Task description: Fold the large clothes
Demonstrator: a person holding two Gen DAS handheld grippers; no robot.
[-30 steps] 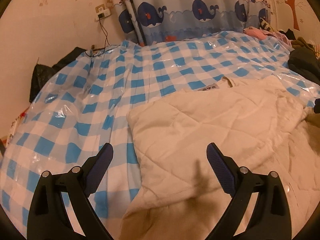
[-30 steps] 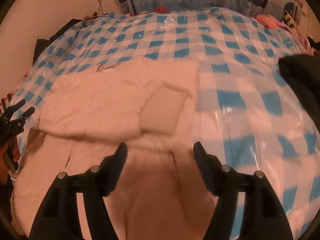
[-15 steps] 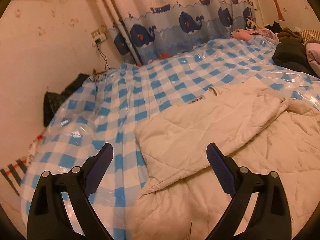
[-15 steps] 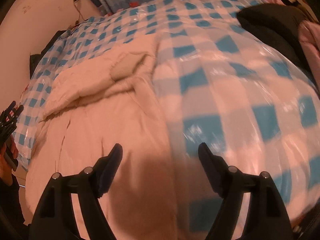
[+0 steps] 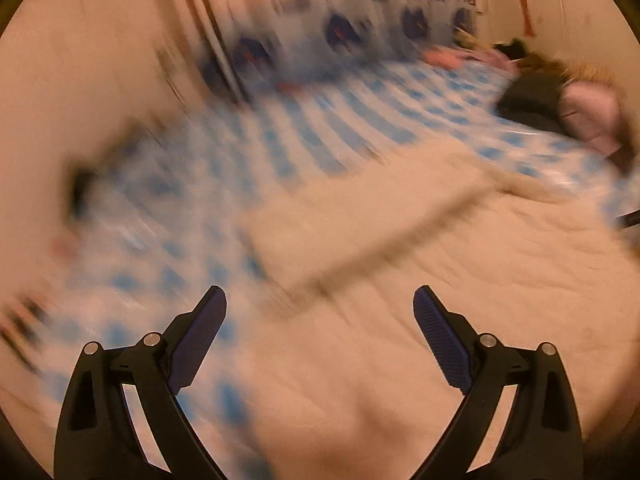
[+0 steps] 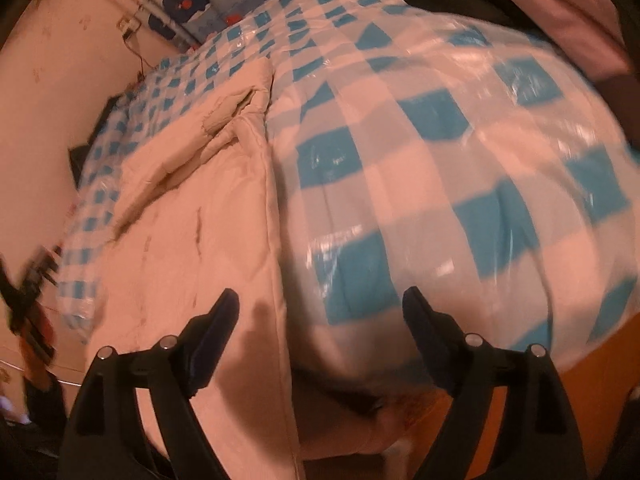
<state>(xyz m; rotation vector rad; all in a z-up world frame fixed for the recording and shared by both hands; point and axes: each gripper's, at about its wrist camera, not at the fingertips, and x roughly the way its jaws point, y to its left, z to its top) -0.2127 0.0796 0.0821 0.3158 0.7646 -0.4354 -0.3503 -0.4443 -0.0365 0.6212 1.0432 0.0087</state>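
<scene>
Cream quilted garment (image 5: 460,280) spreads over a bed dressed in a blue-and-white checked cover (image 5: 304,148) under clear plastic, seen through heavy motion blur in the left wrist view. At far left, a plain wall and a dark smear beside the bed edge are too blurred to identify. The left gripper (image 5: 320,312) hangs above the garment's left border with its fingers spread wide and nothing between them; its blue-padded fingertips (image 5: 436,328) touch neither cloth nor cover. A folded-over section of the garment (image 5: 360,224) lies ahead of it, running toward the checked cover. Farther right, a whale-print curtain (image 5: 360,36) hangs behind the bed, and a dark-and-pink pile of clothes (image 5: 560,104) sits at the bed's far right corner.

In the right wrist view, the same garment (image 6: 192,208) fills the left half, its straight hemmed edge running down the middle against the checked cover (image 6: 460,168). The right gripper (image 6: 320,304) hovers over that edge, likewise opened wide and holding nothing, one finger above cloth, the other above the cover. Dark and pink clothing (image 6: 552,4) crowds the upper right corner.
</scene>
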